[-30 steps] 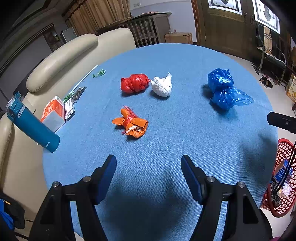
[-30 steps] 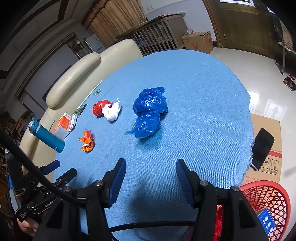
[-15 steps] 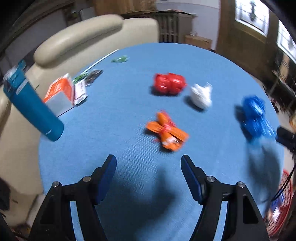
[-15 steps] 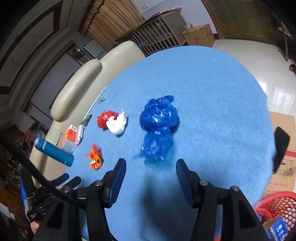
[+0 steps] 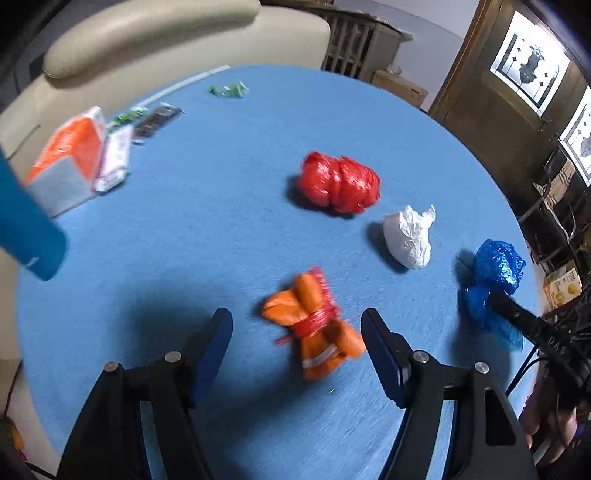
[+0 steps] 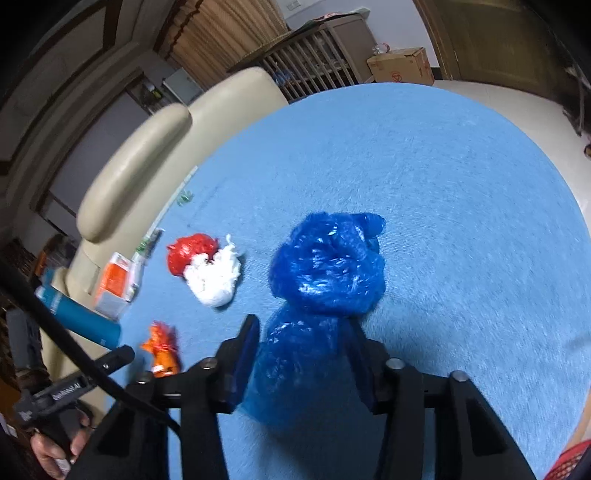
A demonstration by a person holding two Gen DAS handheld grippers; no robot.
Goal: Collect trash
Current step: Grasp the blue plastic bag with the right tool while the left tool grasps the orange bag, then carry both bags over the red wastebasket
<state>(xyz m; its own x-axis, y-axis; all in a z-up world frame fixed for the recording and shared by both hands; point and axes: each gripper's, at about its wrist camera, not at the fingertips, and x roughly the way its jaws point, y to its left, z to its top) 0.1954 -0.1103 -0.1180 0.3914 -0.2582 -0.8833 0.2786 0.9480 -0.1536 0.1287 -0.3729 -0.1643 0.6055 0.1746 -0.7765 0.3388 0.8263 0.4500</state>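
Left wrist view: left gripper (image 5: 295,323) is spread wide, jaws apart, holding nothing. The orange bag (image 5: 314,321), tied with a red band, lies on the blue tablecloth (image 5: 221,221) at lower centre of the frame, between the two fingertips; contact with either finger cannot be confirmed. Red bag (image 5: 340,182) sits at centre of the frame, white bag (image 5: 408,236) just right and below it, the two apart in this view. Blue bag (image 5: 495,284) is at the right edge, with a dark finger of the right gripper against its lower part.

Upper left of the frame: orange-and-white carton (image 5: 70,158) with a white packet (image 5: 112,158) beside it; teal bottle (image 5: 26,229) enters from the left edge. Cream sofa (image 5: 147,33) runs along the top.

Right wrist view: right gripper (image 6: 301,356) has its jaws parted and set on either side of the blue bag's (image 6: 325,291) lower lobe; the plastic fills the gap. Whether the fingers press it cannot be told, the frame being blurred there. Bag rests on the tablecloth (image 6: 461,221), centre of the frame. Red net basket (image 6: 569,465) shows at the lower right corner.
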